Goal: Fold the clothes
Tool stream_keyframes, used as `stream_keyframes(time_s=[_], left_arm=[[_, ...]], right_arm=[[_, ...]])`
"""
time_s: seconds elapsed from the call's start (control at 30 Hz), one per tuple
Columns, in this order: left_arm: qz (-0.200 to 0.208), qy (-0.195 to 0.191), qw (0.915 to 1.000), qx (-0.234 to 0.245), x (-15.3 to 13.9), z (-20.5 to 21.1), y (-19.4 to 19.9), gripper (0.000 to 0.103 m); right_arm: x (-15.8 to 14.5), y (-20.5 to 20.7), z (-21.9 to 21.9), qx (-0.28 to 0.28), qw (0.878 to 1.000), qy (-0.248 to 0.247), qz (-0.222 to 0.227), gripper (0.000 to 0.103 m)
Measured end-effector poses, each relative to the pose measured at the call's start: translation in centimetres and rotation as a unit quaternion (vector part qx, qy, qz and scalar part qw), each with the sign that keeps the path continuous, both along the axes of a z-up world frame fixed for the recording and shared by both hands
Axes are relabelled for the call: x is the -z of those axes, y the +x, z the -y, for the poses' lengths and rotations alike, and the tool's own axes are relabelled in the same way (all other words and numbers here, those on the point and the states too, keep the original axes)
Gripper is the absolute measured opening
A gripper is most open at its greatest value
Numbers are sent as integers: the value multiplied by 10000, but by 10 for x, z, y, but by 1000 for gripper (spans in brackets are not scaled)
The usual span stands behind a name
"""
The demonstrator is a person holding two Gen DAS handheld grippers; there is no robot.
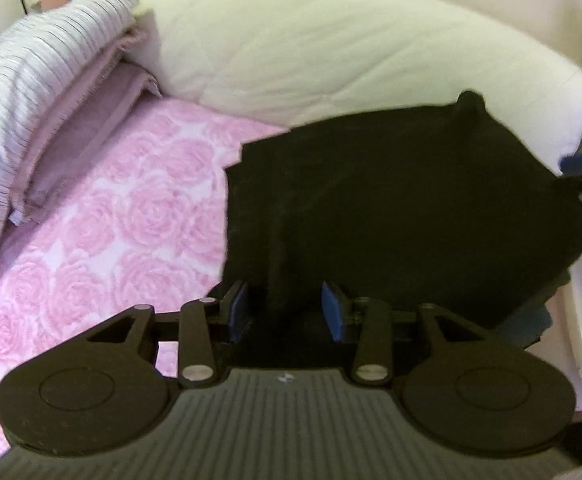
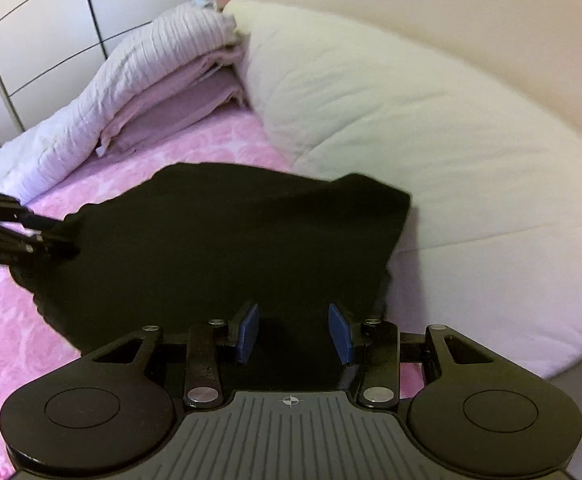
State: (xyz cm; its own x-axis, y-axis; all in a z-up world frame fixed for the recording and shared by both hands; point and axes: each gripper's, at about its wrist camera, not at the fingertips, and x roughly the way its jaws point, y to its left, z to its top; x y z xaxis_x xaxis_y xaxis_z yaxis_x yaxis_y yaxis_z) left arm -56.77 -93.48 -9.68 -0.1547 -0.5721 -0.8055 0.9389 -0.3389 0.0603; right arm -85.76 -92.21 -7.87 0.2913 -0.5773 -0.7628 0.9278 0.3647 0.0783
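Evidently the fold is mid-way: the black garment [image 1: 403,208] hangs stretched between both grippers above the pink floral bed [image 1: 103,216]. The left gripper [image 1: 287,308] and right gripper [image 2: 294,332] each pinch a bunched edge between their blue fingers [image 2: 341,334]. Laying it flat and folding further remain.

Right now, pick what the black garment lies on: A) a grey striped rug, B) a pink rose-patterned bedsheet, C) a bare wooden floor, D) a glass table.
B: the black garment is spread over the pink rose-patterned bedsheet, beside the white duvet.
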Motion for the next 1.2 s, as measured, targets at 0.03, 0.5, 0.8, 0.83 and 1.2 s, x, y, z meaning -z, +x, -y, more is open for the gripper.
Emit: stream_keyframes(time_s=[0.03, 0.5, 0.8, 0.83, 1.2], left_arm=[[-26, -47, 10000, -23, -4, -11, 5, 36], [-539, 59, 9969, -571, -29, -165, 48, 97], [-387, 306, 9946, -909, -28, -211, 30, 99], [-397, 327, 9942, -949, -30, -217, 26, 99], [-193, 185, 9929, -1159, -55, -274, -10, 99]], right_arm=[[-6, 2, -14, 68, 9999, -91, -62, 44], [-20, 60, -187, 770, 9956, -132, -525, 83], [-17, 66, -217, 463, 9973, -1, -562, 90], [-18, 64, -220, 412, 9976, -5, -556, 90], [-34, 32, -257, 661, 9976, -79, -199, 92]])
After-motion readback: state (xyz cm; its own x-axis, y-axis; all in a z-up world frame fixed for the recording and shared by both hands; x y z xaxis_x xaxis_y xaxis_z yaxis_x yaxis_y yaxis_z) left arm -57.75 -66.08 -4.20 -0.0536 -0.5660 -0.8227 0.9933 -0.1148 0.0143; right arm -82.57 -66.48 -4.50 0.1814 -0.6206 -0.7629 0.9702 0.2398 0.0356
